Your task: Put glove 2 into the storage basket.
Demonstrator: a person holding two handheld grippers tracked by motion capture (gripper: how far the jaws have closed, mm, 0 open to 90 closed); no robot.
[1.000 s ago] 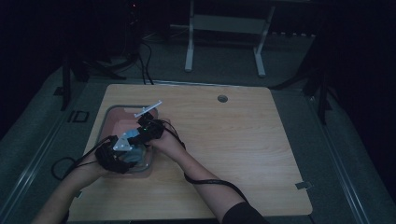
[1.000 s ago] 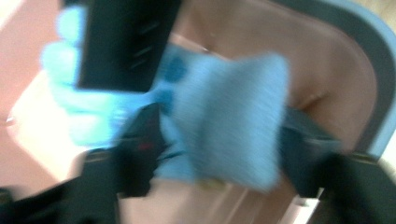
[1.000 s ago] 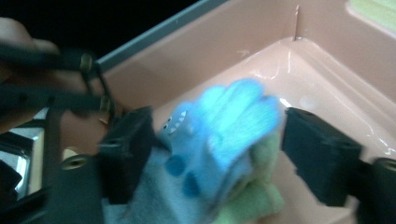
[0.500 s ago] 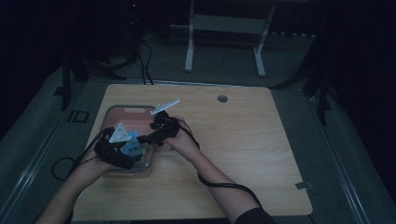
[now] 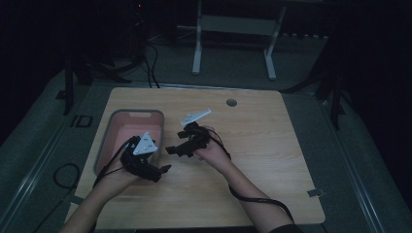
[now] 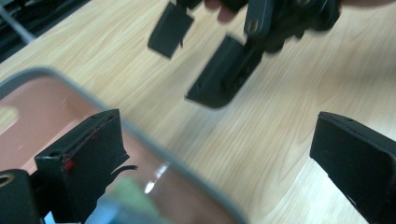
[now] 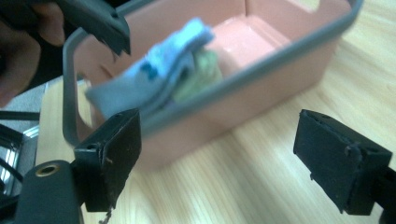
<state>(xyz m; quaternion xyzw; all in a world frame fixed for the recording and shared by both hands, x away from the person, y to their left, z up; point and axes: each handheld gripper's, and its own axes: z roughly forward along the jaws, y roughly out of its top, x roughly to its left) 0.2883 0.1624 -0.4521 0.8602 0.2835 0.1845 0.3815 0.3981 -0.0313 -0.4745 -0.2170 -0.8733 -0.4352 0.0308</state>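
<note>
Pink and grey, the bin sits on the left part of the wooden table in the high view. Its rim is grey and its inside is pink.

Folded cloth lies inside the bin. In the right gripper view, the cloth is at the upper left of the frame. It is light blue on top with a bit of green tucked beside it. It rests against the near wall of the bin. Nothing is touching it.

In the high view, the left gripper is at the lower left of the middle, just past the bin's lower right corner. In the left gripper view its jaws rise from the bottom corners, one over the bin's rim and one over bare wood. Those jaws have just been opening. They now stand wide apart and nothing is between them.

The right gripper is near the middle of the high view, just to the right of the bin. It points toward the bin. Its jaws have just been opening too. They are spread wide and hold nothing, with bare wood between them.

The two grippers are near each other but apart. In the left gripper view, the right gripper shows at the top of the frame.
</note>
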